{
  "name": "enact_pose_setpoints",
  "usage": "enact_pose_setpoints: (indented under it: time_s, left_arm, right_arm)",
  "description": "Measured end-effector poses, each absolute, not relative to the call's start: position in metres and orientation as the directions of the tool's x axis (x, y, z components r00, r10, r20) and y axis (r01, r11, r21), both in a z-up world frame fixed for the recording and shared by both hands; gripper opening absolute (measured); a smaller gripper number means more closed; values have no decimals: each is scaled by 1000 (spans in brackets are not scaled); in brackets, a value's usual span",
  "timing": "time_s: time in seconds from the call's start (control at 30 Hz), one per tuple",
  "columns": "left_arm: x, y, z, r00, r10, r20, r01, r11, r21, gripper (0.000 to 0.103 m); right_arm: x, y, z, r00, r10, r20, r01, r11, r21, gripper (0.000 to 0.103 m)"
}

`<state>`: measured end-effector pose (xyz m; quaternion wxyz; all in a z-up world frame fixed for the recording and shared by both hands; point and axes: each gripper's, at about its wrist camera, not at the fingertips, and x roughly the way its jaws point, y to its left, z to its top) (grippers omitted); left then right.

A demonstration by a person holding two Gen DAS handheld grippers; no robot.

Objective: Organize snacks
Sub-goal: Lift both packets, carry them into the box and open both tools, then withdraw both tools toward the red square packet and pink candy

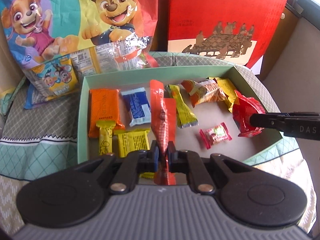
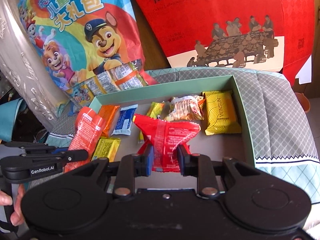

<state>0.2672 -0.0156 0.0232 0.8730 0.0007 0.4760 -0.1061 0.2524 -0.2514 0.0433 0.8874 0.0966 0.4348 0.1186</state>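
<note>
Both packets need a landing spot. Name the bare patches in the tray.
Bare floor of the green tray: front right, around the small pink candy, and below the yellow Winsun packet. The left half, by the orange packet, is crowded.

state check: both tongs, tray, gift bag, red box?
left tongs: shut on orange-red sachet
right tongs: shut on red packet
green tray: open, snacks inside
cartoon gift bag: upright behind tray
red box: upright behind tray
</note>
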Motion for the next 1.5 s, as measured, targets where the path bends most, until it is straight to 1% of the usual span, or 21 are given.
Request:
enact_pose_setpoints:
  time_s: [0.17,0.37,0.4,0.47,0.5,0.53,0.57,0.6,0.63,0.67,0.7,0.73,0.77,0.8,0.83,0.9,0.97,1.03,1.13,1.2,1.5]
  left_arm:
    - [311,-27,0,499,-177,-848,166,980,-107,8]
    - [345,-34,-20,485,-170,-858,148,983,-111,8]
    - [348,-36,-22,485,-167,-859,146,983,-109,9]
    - [356,-39,-26,487,-151,-860,133,986,-98,15]
    - [359,-40,-27,490,-140,-860,127,988,-88,23]
    - [361,-42,-28,494,-122,-861,119,990,-72,41]
    - [361,-43,-28,498,-108,-860,113,992,-59,52]
    - [359,-44,-27,509,-105,-854,116,992,-52,64]
    - [356,-46,-26,515,-107,-850,126,991,-49,67]
    - [354,-47,-25,513,-109,-851,131,990,-48,69]
    - [352,-47,-24,510,-109,-853,135,990,-46,75]
    - [350,-48,-24,513,-106,-852,135,990,-41,81]
    - [346,-49,-22,518,-99,-850,136,990,-32,83]
    - [343,-49,-21,518,-95,-850,136,990,-27,86]
    - [341,-49,-20,515,-94,-852,137,990,-27,87]
    - [334,-48,-17,511,-103,-853,136,990,-38,88]
    - [326,-48,-13,511,-107,-853,132,990,-46,90]
    - [317,-46,-7,512,-112,-852,127,990,-53,97]
    - [299,-43,3,522,-123,-844,124,990,-67,102]
    - [285,-42,9,523,-136,-842,128,989,-80,103]
    - [222,-56,13,496,-172,-851,187,978,-88,103]
  right_arm:
    - [295,-250,19,564,285,-775,-101,955,278,24]
    - [321,-247,-2,539,286,-792,-100,956,277,25]
    - [324,-246,-4,536,288,-793,-100,955,279,25]
    - [329,-246,-8,535,293,-793,-97,953,286,25]
    - [331,-245,-9,535,294,-792,-97,953,288,26]
    - [332,-245,-10,537,294,-791,-95,953,289,27]
    - [333,-246,-10,541,291,-789,-89,953,291,29]
    - [333,-247,-10,543,295,-786,-85,951,298,35]
    - [333,-248,-9,544,301,-784,-82,948,307,40]
    - [332,-248,-8,547,301,-781,-82,948,308,55]
    - [329,-249,-6,557,296,-776,-82,949,304,72]
    - [326,-249,-4,567,289,-771,-83,952,296,78]
    - [324,-248,-3,575,283,-768,-84,954,289,83]
    - [320,-249,1,579,280,-765,-85,955,285,84]
    - [318,-249,2,580,282,-764,-83,954,289,84]
    - [315,-249,6,584,284,-760,-78,952,296,91]
    - [309,-248,12,594,272,-757,-76,956,283,93]
    - [302,-247,18,599,267,-754,-76,957,279,96]
    - [288,-248,28,608,269,-747,-78,957,281,99]
    - [277,-250,33,609,269,-746,-77,956,282,103]
    - [212,-269,47,609,266,-747,-69,956,284,103]
